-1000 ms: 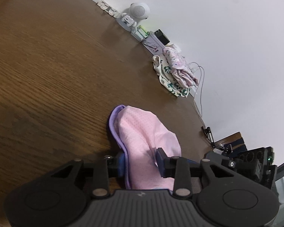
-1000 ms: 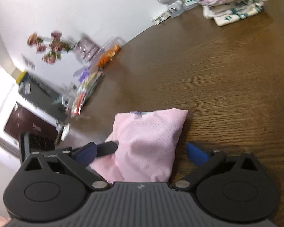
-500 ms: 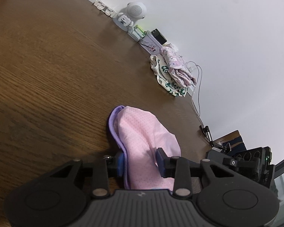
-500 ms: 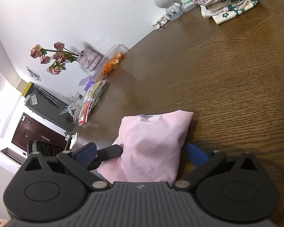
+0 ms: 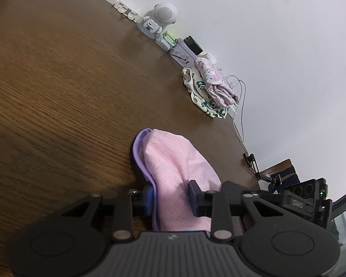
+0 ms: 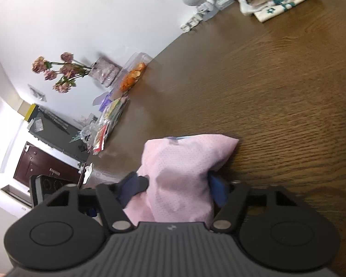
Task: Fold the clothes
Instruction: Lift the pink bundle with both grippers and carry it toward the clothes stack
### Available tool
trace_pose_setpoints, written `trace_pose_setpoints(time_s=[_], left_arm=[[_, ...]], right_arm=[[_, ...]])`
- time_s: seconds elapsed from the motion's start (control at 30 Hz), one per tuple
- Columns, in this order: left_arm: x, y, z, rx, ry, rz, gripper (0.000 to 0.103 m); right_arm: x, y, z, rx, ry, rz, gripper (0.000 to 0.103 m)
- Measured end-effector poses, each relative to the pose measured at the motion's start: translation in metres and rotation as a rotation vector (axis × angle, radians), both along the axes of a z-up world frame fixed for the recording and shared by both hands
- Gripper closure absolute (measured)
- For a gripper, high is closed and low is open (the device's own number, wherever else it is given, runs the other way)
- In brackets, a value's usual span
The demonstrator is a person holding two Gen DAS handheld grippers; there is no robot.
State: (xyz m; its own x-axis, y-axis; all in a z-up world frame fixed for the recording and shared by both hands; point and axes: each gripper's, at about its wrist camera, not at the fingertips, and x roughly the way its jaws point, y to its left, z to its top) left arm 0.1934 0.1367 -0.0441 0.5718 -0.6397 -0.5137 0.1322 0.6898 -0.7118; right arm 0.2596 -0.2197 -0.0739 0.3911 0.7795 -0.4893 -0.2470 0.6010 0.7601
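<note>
- The left gripper is clamped on the pink garment: both blue pads press the bunched mesh cloth, and the jaws stand narrow.
- The right gripper has its jaws closing on the same pink garment; the cloth fills the gap and both blue pads touch its sides, the fabric pinched in between them.
- The pink garment is a folded bundle of dotted mesh with a lilac trim along its left edge in the left wrist view. It lies on the tabletop at the near edge, held from two sides.
- In the right wrist view a small lilac tag sits at the bundle's far edge; no writing on it can be read.
- At the tabletop's far edge, against the wall, lies a stack of folded clothes, a lilac-print piece on top of a cream one with green flowers.
- Beside that stack stand a small white round speaker-like figure, a row of white block letters too small to read, and a few small boxes.
- A white cable runs down the wall past the stack.
- Along the tabletop's left edge in the right wrist view are dried pink flowers, a clear box of orange pieces and colourful packets; their print is blurred.
</note>
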Motion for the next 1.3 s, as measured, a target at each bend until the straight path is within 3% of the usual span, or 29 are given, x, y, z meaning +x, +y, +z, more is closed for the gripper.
trace_pose_setpoints(time_s=[0.1,0.3,0.47,0.7,1.0,1.3], left_arm=[[0.0,0.001,-0.001,-0.003,-0.003,-0.003,0.075],[0.0,-0.003,0.001,0.032,-0.026,-0.009,0.078],[-0.006,-0.014,0.011,0.109,-0.071,-0.032,0.088],[-0.017,-0.026,0.031,0.13,-0.138,-0.042,0.088],[-0.027,-0.062,0.08,0.172,-0.278,-0.068,0.088],[0.004,-0.124,0.165,0.215,-0.448,-0.057,0.088]], right_arm=[[0.002,-0.005,-0.007,0.01,0.028,-0.024,0.072],[0.0,-0.004,-0.012,0.001,0.031,-0.034,0.083],[-0.003,0.003,-0.002,-0.045,-0.028,-0.004,0.087],[-0.013,0.01,0.026,-0.15,-0.119,0.025,0.088],[-0.033,-0.009,0.081,-0.189,-0.248,-0.019,0.089],[-0.023,-0.044,0.184,-0.239,-0.427,-0.109,0.089]])
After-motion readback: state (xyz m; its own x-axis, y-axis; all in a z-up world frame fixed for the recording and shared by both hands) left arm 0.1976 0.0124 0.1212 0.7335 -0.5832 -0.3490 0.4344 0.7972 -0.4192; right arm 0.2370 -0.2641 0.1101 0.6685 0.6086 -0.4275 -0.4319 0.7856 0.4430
